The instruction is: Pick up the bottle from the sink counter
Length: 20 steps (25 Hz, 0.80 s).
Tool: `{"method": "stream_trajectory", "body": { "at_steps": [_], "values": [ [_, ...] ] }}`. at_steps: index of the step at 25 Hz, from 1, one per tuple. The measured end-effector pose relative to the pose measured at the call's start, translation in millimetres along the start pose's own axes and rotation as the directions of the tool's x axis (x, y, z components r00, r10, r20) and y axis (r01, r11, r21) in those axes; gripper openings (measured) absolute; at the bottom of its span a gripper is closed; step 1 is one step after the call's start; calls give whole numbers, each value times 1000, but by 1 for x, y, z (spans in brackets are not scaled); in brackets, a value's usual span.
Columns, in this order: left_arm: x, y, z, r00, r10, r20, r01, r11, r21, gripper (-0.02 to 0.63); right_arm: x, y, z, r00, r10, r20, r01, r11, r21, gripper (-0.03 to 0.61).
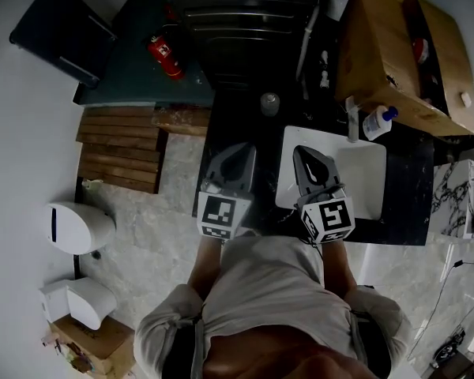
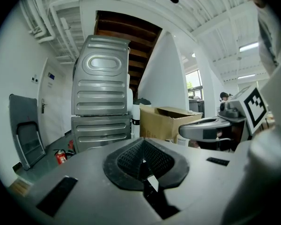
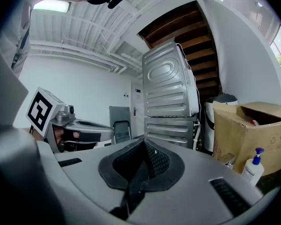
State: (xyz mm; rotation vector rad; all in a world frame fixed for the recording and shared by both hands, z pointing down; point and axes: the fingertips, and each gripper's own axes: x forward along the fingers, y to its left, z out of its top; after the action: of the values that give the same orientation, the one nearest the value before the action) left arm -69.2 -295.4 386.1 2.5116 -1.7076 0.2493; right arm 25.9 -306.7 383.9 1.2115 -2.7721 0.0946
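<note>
hovering near the sink (image 1: 365,181), left gripper (image 1: 240,150) and right gripper (image 1: 305,153) are both closed and empty; the reach seems not begun. next, the right must open toward the bottle (image 1: 377,121), far right.

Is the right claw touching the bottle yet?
Apart. The head view shows the right claw over the sink, with a clear gap between it and the bottle.

My left gripper (image 2: 143,162) & right gripper (image 3: 141,159): matt grey plastic shells, black knurled pads (image 2: 129,161).
Bottle (image 1: 375,122): smooth whitish plastic, blue cap.
Sink (image 1: 363,181): white, smooth.
Counter (image 1: 407,197): dark, glossy, stone-look.
Box (image 1: 379,46): matt brown cardbd.
Stacked machines (image 2: 100,102): ribbed sheet metal, dull sheen.
Pallet (image 1: 118,148): bare wood slats.
</note>
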Motion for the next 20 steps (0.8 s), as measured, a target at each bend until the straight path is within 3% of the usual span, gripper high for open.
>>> {"method": "stream_trajectory", "body": {
  "at_steps": [12,20],
  "values": [
    [41,10,-17,998,-37,-41,37,999,9,3,36,-20,-21,998,48,-47,-46,998,46,-3],
    [65,20,-31,994,-82,-71,83,996,17,3,59,-21,-38,995,38,-87,-33,998,62,-3]
  ]
}}
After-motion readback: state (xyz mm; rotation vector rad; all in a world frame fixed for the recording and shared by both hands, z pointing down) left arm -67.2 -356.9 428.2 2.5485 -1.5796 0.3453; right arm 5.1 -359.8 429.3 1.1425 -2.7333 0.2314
